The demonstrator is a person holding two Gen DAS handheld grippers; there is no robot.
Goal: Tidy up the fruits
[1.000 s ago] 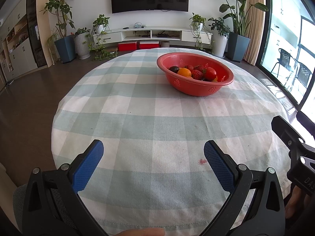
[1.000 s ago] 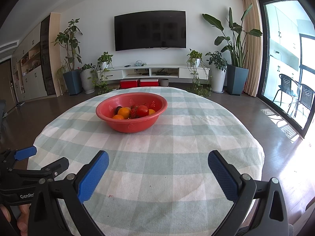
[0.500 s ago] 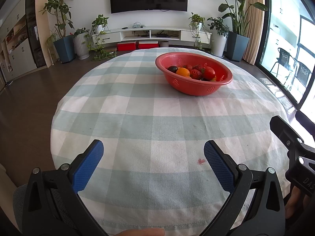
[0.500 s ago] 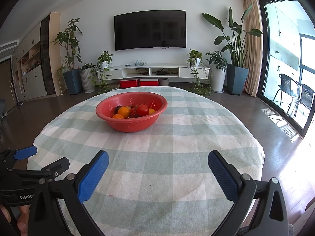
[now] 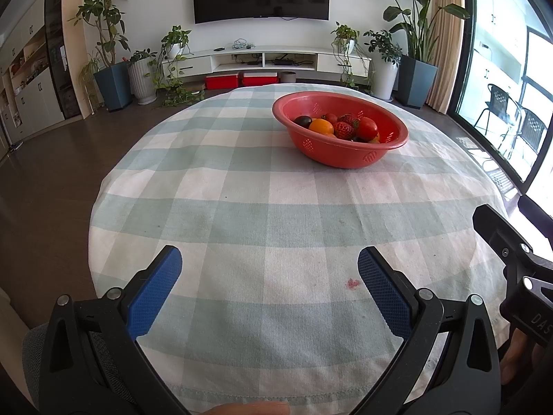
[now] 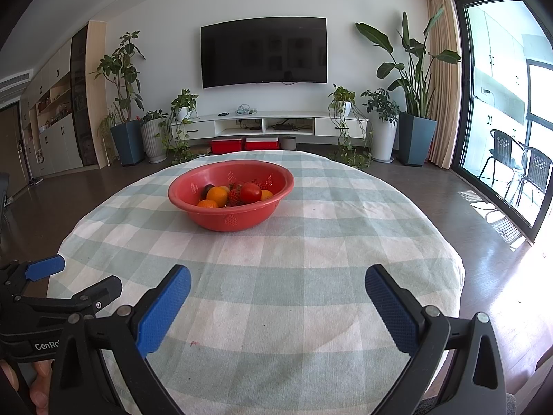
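Observation:
A red perforated bowl (image 5: 349,157) stands on the far part of a round table with a green-checked cloth (image 5: 242,207). It holds an orange (image 5: 320,126), a strawberry (image 5: 343,130), a tomato (image 5: 367,128) and a dark fruit (image 5: 303,121). The bowl also shows in the right wrist view (image 6: 231,218), with the orange (image 6: 217,192) and tomato (image 6: 250,192). My left gripper (image 5: 269,266) is open and empty above the near cloth. My right gripper (image 6: 278,282) is open and empty, level with it on the right.
A small red stain (image 5: 352,283) marks the cloth near my left gripper. The table edge drops to a dark floor on all sides. A TV unit, potted plants and a glass door stand far behind the table.
The left gripper view has shifted slightly, so the bowl sits a little lower and nearer. The right gripper has stayed still. Both stay open.

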